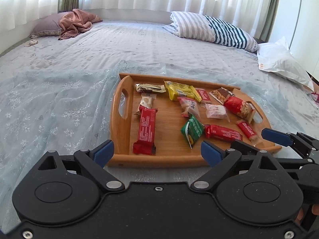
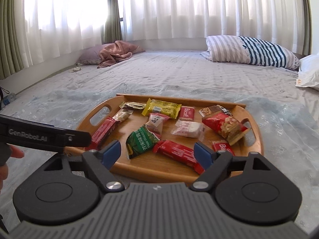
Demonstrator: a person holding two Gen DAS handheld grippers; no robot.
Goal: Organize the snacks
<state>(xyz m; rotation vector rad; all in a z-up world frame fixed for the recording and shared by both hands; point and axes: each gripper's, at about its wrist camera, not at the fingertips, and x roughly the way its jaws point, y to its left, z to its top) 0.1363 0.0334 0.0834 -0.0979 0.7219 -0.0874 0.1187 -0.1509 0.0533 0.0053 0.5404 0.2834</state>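
Hovering spread and empty at the near edge of the wooden tray [image 1: 117,123] on the bed [image 1: 99,45], left gripper [image 1: 157,153] in the left wrist view, with a long red bar [image 1: 146,130] just ahead, a green packet [image 1: 192,130] and a second red bar [image 1: 223,133] toward the right, a yellow packet [image 1: 182,92] at the far side. Hanging likewise spread and empty in the right wrist view, right gripper [image 2: 158,154] over the tray's [image 2: 257,139] near rim, second red bar [image 2: 177,155] and green packet [image 2: 141,141] lying between its fingers, striped pillow [image 2: 251,51] far behind.
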